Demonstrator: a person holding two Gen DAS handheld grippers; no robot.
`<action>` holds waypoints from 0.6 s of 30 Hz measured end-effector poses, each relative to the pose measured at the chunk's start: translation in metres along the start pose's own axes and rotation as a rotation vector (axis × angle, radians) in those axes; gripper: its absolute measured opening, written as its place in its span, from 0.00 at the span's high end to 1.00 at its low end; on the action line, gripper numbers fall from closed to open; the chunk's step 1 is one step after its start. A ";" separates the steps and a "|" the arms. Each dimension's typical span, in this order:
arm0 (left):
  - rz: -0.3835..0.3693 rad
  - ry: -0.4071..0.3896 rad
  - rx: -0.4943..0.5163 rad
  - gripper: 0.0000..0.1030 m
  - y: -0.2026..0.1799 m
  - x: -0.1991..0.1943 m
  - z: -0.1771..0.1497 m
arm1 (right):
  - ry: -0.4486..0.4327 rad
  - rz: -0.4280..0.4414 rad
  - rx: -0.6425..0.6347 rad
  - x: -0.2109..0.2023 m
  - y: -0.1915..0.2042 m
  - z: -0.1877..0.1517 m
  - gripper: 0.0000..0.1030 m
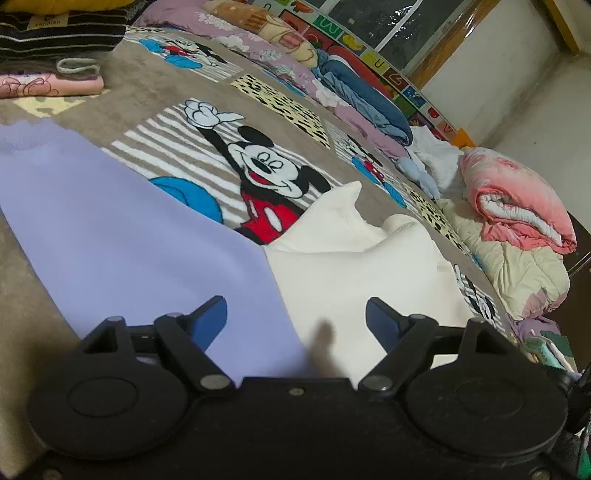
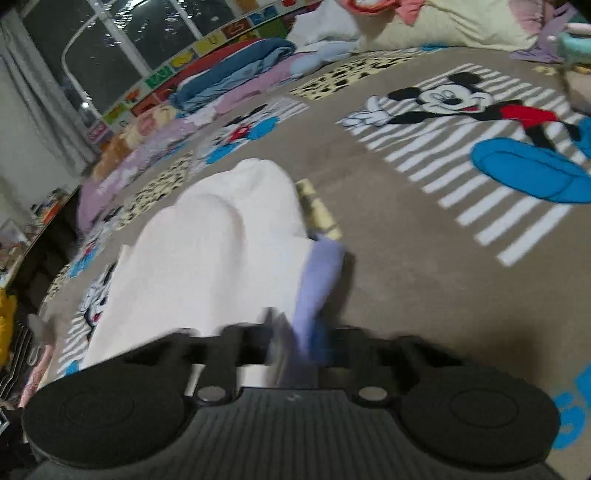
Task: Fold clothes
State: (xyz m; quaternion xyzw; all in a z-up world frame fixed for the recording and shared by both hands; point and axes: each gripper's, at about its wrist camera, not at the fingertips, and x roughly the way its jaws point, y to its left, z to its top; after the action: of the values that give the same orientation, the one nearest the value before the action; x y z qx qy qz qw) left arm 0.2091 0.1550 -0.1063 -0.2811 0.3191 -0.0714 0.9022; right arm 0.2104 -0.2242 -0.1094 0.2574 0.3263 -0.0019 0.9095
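- My left gripper (image 1: 295,317) stands with its jaws wide apart, nothing between them, poised just above the garment.
- The garment (image 1: 229,266) lies spread on the bed, on a taupe blanket (image 1: 155,85) printed with cartoon mouse figures. It is two-toned: a lavender part (image 1: 122,236) on the left of the left wrist view, a cream part (image 1: 354,266) on the right, the seam between them running toward the middle of my left gripper.
- The cream part is rumpled at its far end, one corner standing up in a peak.
- My right gripper (image 2: 295,347) has its jaws together, clamped on a lavender cuff or edge (image 2: 321,280) of the same garment; the right wrist view is blurred, so the exact contact is not sharp.
- In that view the cream cloth (image 2: 221,251) rises in a hump beyond my right gripper, with the lavender band hanging off its right side.
- A stack of folded clothes (image 1: 55,48) sits at the far left of the bed, well apart from the garment.
- Rolled quilts and bedding (image 1: 517,206) line the far edge of the bed, below a dark window (image 1: 373,18).
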 end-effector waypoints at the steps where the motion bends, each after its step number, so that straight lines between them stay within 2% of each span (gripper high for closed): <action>1: 0.001 -0.001 -0.001 0.20 0.000 0.000 0.000 | -0.019 0.019 -0.020 -0.004 0.006 0.001 0.92; 6: 0.012 -0.007 -0.002 0.20 0.002 -0.002 0.002 | -0.129 0.106 -0.237 -0.026 0.065 0.000 0.92; 10: 0.016 -0.013 -0.018 0.20 0.005 -0.003 0.004 | -0.150 0.149 -0.488 -0.033 0.122 -0.008 0.92; 14: 0.009 -0.015 -0.048 0.20 0.012 -0.005 0.007 | -0.076 0.154 -0.763 -0.021 0.168 -0.037 0.92; 18: 0.000 -0.016 -0.071 0.20 0.017 -0.007 0.009 | 0.029 0.106 -0.971 -0.002 0.194 -0.071 0.92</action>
State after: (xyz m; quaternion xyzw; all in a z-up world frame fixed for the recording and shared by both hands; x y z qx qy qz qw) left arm 0.2087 0.1759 -0.1063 -0.3134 0.3141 -0.0575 0.8943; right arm 0.2001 -0.0232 -0.0643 -0.1805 0.2884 0.2004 0.9187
